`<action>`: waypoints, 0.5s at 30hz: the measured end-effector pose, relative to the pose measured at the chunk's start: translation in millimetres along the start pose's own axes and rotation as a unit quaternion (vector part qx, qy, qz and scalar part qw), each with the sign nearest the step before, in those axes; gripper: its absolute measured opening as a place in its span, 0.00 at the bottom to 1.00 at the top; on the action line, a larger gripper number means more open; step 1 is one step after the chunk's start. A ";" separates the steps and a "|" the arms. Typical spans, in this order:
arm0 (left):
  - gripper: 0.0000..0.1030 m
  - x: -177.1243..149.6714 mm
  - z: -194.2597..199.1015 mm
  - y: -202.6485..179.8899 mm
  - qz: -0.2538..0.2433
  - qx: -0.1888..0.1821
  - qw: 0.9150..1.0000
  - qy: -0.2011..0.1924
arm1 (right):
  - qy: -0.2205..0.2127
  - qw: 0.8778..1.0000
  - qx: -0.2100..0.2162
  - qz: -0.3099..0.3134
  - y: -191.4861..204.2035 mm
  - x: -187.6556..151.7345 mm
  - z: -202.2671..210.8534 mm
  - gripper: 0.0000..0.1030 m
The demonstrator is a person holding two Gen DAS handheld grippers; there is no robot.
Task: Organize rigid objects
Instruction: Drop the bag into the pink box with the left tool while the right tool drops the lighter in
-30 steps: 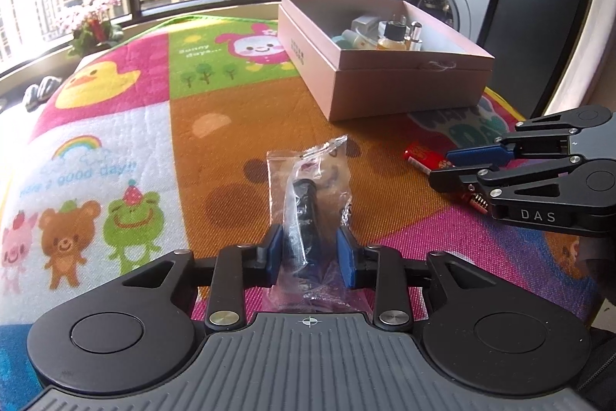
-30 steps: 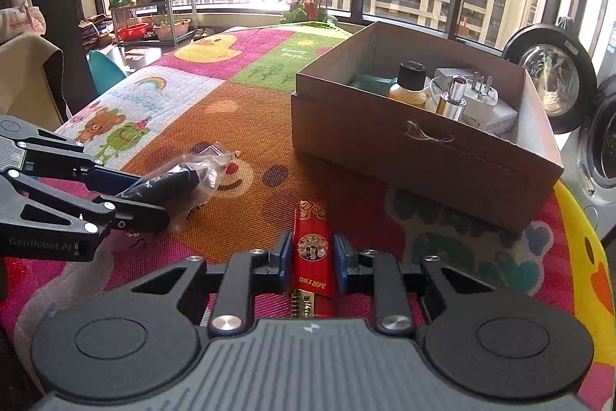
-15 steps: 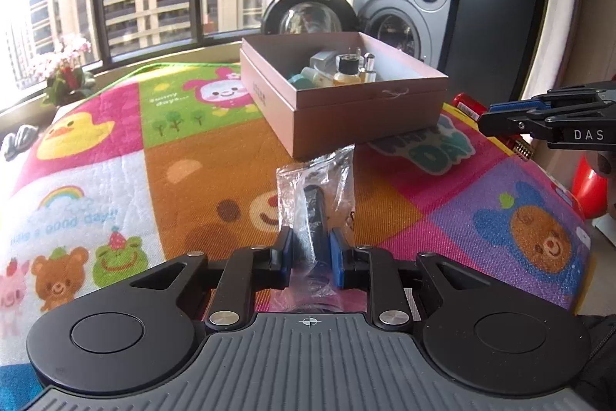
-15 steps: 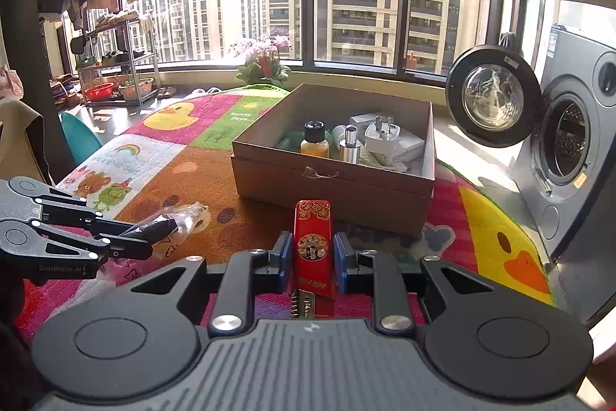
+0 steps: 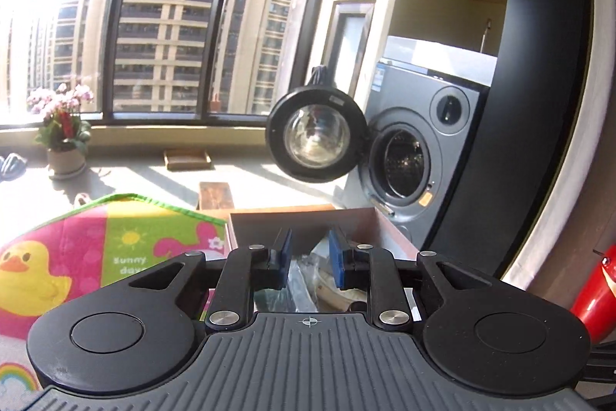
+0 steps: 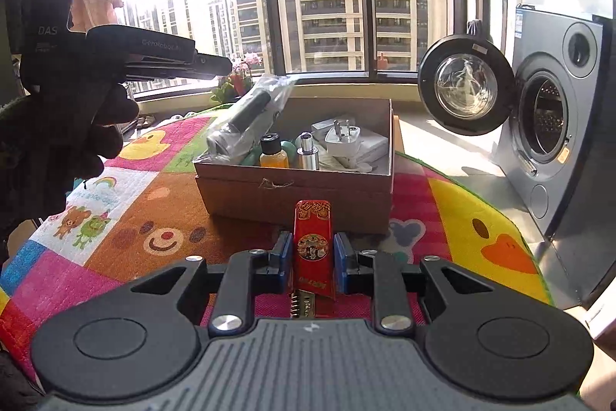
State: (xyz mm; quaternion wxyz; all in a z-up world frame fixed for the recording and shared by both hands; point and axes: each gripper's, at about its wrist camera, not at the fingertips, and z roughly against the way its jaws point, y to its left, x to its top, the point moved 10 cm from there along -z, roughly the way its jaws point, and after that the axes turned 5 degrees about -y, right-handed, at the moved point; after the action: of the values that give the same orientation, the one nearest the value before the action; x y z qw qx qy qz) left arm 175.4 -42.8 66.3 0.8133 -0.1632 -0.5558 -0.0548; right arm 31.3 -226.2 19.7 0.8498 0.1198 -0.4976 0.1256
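Left gripper [image 5: 310, 257] has swung up and forward a lot. Before, it was low over the play mat [image 6: 154, 203] with the clear bag [image 6: 246, 114] lying flat between its fingers; now its camera mostly looks at the window and the washing machine [image 5: 423, 149], with only the far rim of the cardboard box [image 6: 292, 191] peeking out just beyond the fingers.

Its fingers are clenched on the bag. From the left wrist you only get a bit of crinkly plastic hanging down between the blue pads, nothing more.

The right wrist view is way more useful here. It shows a gloved hand [image 6: 57, 141] holding the left gripper up at the top left, and the bag, with a dark tube-like thing inside, hanging tilted in the air over the near left corner of the box, clear of the mat. The exact pinch spot is hard to make out from that side.

Right gripper [image 6: 312, 241] hasn't changed its grip: fingers still squeezed on the red case [image 6: 312, 218], which stands upright between them, in front of the box and apart from it.

Also only visible from the right side: the box contents, an amber bottle [image 6: 274, 153], a silver cylinder [image 6: 307, 151] and a white plug [image 6: 342, 141].
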 end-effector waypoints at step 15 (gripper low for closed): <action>0.23 -106.2 96.2 42.0 -0.012 0.028 0.994 0.108 | -0.027 1.000 -0.007 0.006 -5.4 78.7 -33.8 0.22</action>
State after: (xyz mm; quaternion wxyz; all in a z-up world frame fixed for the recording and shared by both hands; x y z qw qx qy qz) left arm 61.6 18.2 -8.6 0.8719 -0.1265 -0.4683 -0.0664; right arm 97.9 -212.8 72.1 0.8359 0.1141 -0.5224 0.1240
